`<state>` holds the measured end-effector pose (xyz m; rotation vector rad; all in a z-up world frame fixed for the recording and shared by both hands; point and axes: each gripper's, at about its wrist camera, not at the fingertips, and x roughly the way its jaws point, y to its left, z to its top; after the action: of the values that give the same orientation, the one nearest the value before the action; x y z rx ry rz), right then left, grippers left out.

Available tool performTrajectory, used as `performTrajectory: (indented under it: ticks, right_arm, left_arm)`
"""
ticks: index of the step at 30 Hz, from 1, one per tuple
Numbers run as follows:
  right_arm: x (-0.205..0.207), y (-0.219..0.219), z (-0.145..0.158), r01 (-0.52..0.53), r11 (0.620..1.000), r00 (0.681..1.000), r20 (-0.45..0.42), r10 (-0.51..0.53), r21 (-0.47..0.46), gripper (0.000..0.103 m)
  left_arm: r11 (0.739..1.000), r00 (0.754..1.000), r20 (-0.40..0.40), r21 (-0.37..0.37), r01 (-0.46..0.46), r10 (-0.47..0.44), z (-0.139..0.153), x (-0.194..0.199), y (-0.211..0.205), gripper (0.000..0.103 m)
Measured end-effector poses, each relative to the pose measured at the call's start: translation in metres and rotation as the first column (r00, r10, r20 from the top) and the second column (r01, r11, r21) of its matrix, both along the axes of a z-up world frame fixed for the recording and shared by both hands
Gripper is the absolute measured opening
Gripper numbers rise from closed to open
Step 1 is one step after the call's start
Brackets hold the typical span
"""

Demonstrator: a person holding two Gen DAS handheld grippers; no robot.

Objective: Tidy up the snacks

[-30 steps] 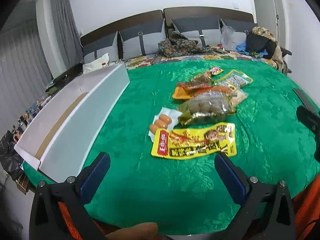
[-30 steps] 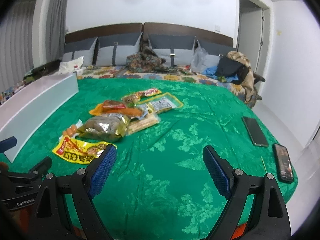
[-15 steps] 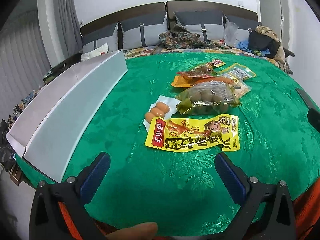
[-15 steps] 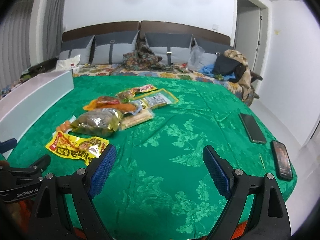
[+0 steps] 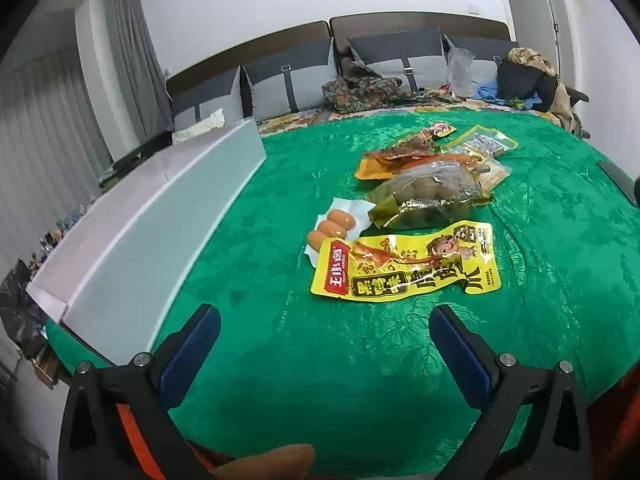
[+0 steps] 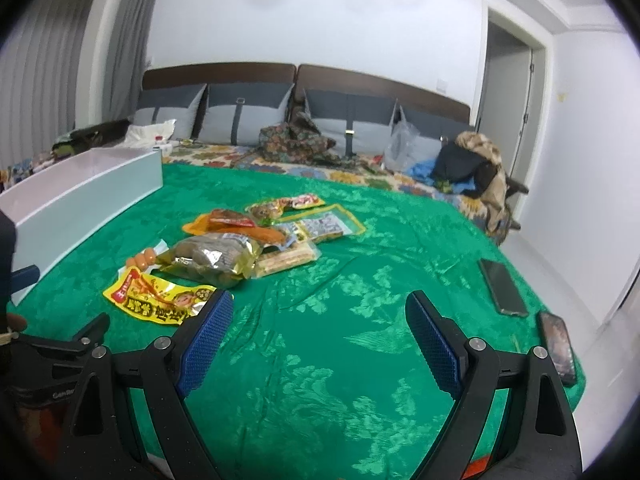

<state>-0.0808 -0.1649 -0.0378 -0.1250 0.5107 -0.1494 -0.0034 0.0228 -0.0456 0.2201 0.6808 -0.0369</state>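
Yellow packet (image 5: 404, 266) lies just ahead of left tongs (image 5: 324, 338), long axis crosswise.
L jaws spread wide, empty; packet sits nearer its R finger. R tongs (image 6: 316, 334) also wide apart, empty, packet off to its L.

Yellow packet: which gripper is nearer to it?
Left. The left gripper hovers just short of the yellow packet, facing it; the right gripper sits off to the packet's right.
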Motion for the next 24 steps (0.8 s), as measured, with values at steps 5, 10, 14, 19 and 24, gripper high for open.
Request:
performTrajectory:
  ticks: [5,10,14,19,24]
  right_arm:
    - [0.006,0.003,-0.011,-0.005,1.000,0.999,-0.044,0.004,-0.021,0.090]
    - [0.006,0.001,-0.017,-0.006,1.000,0.999,-0.044,0.005,-0.022,0.090]
    - [0.012,-0.004,-0.025,-0.003,1.000,0.998,-0.057,0.003,-0.004,0.090]
    - [0.014,-0.008,-0.029,-0.003,1.000,0.997,-0.071,0.003,0.011,0.090]
    - [0.015,-0.009,-0.031,-0.004,1.000,0.997,-0.081,0.005,0.013,0.090]
  left_arm:
    - [0.999,0.999,-0.025,-0.023,-0.022,0.022,-0.006,0.006,0.005,0.103]
    - [0.999,0.998,-0.052,-0.032,-0.044,0.042,-0.014,0.008,0.013,0.103]
    - [0.997,0.996,-0.066,-0.053,-0.058,0.054,-0.017,0.013,0.016,0.103]
    - [0.998,0.996,-0.065,-0.037,-0.056,0.053,-0.021,0.012,0.015,0.103]
    - [0.998,0.995,-0.085,-0.032,-0.048,0.045,-0.027,0.015,0.013,0.103]
